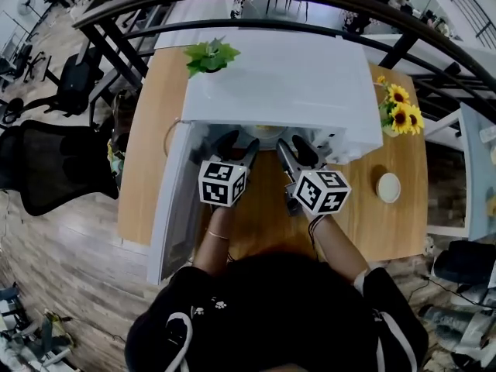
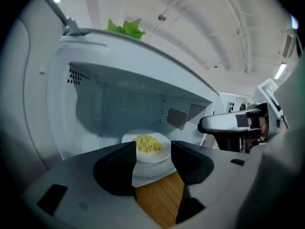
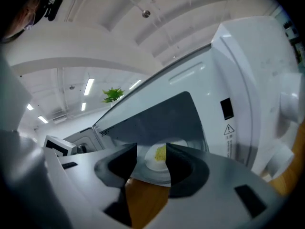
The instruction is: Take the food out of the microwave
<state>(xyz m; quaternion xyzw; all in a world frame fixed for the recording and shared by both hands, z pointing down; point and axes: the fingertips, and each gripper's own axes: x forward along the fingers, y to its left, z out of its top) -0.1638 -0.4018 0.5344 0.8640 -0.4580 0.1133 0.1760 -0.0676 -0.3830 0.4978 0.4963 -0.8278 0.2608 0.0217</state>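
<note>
Wooden table [image 1: 147, 169] — left fingers [image 2: 114, 170], right fingers [image 3: 116, 166] apart, empty

The microwave [image 1: 283, 84] and plate [image 2: 153, 158] are white, the food [image 2: 148, 143] yellow, the table [image 1: 153, 138] brown wood-grain

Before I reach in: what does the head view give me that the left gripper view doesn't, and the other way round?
Head view only: the microwave's open door swung left, sunflowers and a small round white object on the wooden table, plus the left claw from above.
Left gripper view only: a clear look into the cavity, where yellow food sits on a white plate, framed by that claw's open jaws.
Both: the white microwave, the green plant on top, and the right claw.
</note>
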